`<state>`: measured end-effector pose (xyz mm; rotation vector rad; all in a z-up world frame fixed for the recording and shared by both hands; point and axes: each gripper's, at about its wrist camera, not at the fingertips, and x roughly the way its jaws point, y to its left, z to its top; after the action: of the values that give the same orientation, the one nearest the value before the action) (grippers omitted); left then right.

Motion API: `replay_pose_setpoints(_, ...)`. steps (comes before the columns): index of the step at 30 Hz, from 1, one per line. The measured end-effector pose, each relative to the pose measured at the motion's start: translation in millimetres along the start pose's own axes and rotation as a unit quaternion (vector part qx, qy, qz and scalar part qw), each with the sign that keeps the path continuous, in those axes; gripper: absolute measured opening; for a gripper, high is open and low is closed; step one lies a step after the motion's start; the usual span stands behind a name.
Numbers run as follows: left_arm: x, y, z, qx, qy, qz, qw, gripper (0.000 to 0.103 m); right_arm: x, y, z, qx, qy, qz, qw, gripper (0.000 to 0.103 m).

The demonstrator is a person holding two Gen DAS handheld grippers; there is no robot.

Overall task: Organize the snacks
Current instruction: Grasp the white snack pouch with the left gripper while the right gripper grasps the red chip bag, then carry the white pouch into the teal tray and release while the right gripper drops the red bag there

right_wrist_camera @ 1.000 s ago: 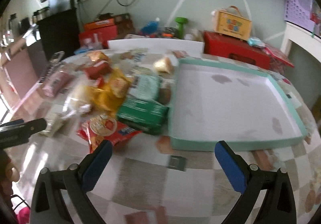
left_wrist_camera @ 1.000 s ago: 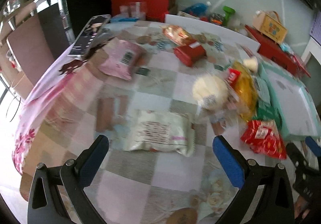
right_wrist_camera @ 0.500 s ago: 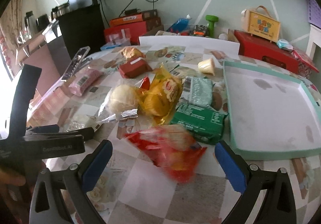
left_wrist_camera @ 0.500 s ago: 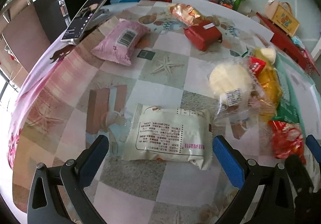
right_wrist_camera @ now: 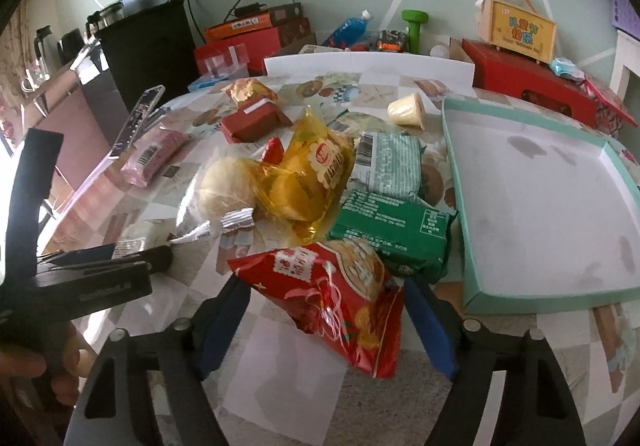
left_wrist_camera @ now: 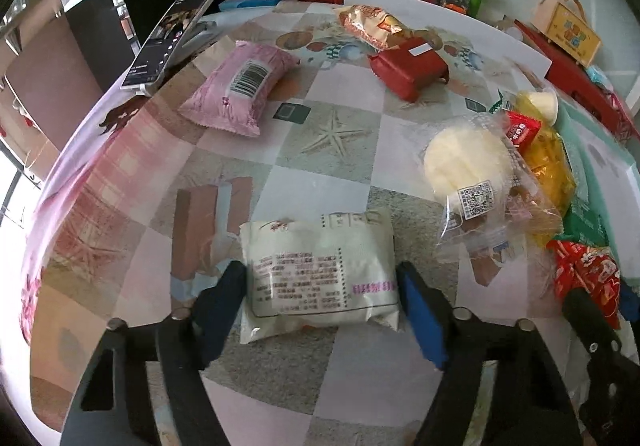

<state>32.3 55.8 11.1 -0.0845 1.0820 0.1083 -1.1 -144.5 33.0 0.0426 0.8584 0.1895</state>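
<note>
My left gripper has closed its blue pads on both sides of a white snack packet lying on the table. My right gripper has its pads against a red snack bag, which is crumpled between them. An empty teal-rimmed tray lies to the right. More snacks lie between: a green packet, a yellow bag, a round bun in clear wrap, a pink packet and a red box.
A phone leans on a stand at the table's left edge. Red boxes, a bottle and a green dumbbell stand behind the table. A small cup lies near the tray's far corner. The left gripper's body shows in the right wrist view.
Both grippers went from wide open to closed. The left moved forward onto the white packet; the right closed on the red bag.
</note>
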Motion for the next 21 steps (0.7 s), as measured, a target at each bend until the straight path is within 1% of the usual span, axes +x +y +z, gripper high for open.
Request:
replay_pose_setpoints(2, -1.3, 2.0, 0.4, -0.004, -0.001, -0.002, 1.0, 0.07, -1.4, 2.0, -0.1, -0.004, -0.001, 0.0, 1.0, 0.076)
replay_pose_setpoints(4, -2.9, 4.3, 0.8, -0.011, -0.001, -0.003, 0.9999, 0.068, -2.4, 3.1, -0.5, -0.006, 0.0, 0.004, 1.0, 0.068)
replay_pose_setpoints(5, -4.2, 5.6, 0.7, -0.014, -0.001, -0.004, 0.9999, 0.067, -2.9, 3.1, -0.4, -0.005, 0.001, 0.006, 1.0, 0.069)
replay_pose_setpoints(7, -8.1, 9.4, 1.0, -0.024, -0.004, -0.009, 0.9997, 0.062, -3.5, 2.0, -0.5, -0.001, 0.0, 0.009, 1.0, 0.068)
replay_pose_setpoints(12, -18.1, 13.4, 2.3, -0.035, -0.013, -0.015, 0.9992, 0.061, -7.8, -0.1, 0.6, 0.007, -0.006, 0.017, 1.0, 0.065)
replay_pose_setpoints(21, -50.6, 10.8, 14.5, -0.039, -0.049, -0.023, 0.9978, 0.061, -40.9, -15.3, 10.5, 0.039, -0.066, 0.028, 0.997, 0.064)
